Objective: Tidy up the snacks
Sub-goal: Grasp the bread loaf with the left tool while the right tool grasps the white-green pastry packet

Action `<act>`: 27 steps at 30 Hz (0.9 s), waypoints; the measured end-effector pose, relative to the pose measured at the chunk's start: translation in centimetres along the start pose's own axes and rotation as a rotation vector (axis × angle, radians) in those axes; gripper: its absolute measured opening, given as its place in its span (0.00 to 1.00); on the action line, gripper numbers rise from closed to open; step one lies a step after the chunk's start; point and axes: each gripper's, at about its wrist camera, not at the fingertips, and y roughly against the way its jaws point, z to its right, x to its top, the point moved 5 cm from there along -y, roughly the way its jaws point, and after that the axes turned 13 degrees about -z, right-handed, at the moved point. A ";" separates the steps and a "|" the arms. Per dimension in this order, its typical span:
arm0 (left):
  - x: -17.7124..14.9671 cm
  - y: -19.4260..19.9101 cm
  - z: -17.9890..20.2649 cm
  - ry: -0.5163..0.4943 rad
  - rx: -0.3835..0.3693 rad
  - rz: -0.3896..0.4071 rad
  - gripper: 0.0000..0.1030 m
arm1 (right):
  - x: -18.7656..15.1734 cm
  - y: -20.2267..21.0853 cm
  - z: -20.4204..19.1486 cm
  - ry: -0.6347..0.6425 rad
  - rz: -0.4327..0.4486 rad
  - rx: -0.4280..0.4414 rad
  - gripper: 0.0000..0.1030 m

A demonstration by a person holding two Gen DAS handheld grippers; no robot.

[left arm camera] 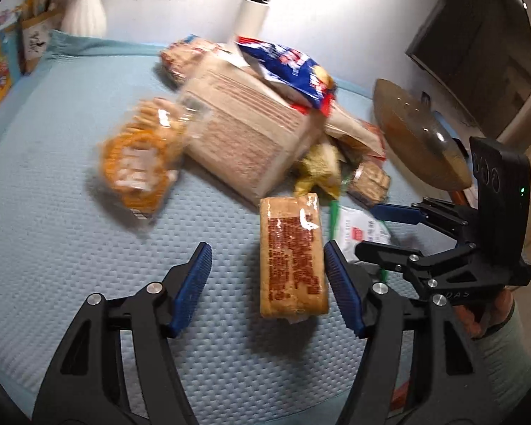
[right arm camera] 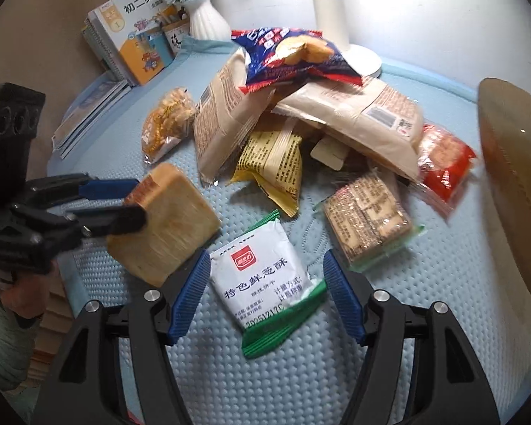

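Note:
A tan cake pack [left arm camera: 292, 255] with red print sits between the jaws of my left gripper [left arm camera: 265, 246]. Its right edge is against the right pad and a clear gap separates it from the left pad, so this gripper is open. In the right wrist view the same pack [right arm camera: 173, 226] looks tilted at the tips of the left gripper [right arm camera: 138, 198]. My right gripper [right arm camera: 265, 253] is open around a white and green packet [right arm camera: 262, 279] that lies flat on the blue mat [right arm camera: 301, 372], with gaps on both sides. In the left wrist view the right gripper [left arm camera: 368, 230] hangs over that packet [left arm camera: 357, 233].
Behind lies a pile of snacks: two big tan bags [right arm camera: 354, 117], a blue chip bag [right arm camera: 293, 56], a yellow packet [right arm camera: 272, 163], an orange biscuit pack [right arm camera: 163, 124], a cracker pack [right arm camera: 368, 219], a red pack [right arm camera: 442, 163]. Books [right arm camera: 134, 46], a vase [right arm camera: 205, 17] and a lamp [right arm camera: 331, 10] stand behind.

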 end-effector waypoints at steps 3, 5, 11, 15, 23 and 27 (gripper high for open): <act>0.0 0.3 -0.3 -0.015 0.057 0.002 0.62 | 0.1 -0.6 -0.2 0.012 -0.004 0.013 0.76; 0.1 -0.2 -0.4 -0.029 0.054 -0.023 0.63 | -0.3 -0.8 -0.6 0.021 -0.013 0.017 0.76; 0.6 -2.0 0.5 -0.048 0.119 -0.034 0.70 | -1.3 -1.1 -1.7 0.026 -0.012 -0.034 0.76; 0.4 -3.2 0.7 -0.069 0.221 -0.062 0.64 | -1.9 -1.2 -1.6 -0.013 -0.004 -0.086 0.70; -0.6 -3.1 1.3 -0.068 0.259 -0.045 0.54 | -2.7 -1.0 -1.6 -0.081 0.018 -0.093 0.57; -0.3 -3.2 1.2 -0.060 0.248 -0.037 0.54 | -2.4 -1.1 -1.7 -0.109 0.018 -0.110 0.59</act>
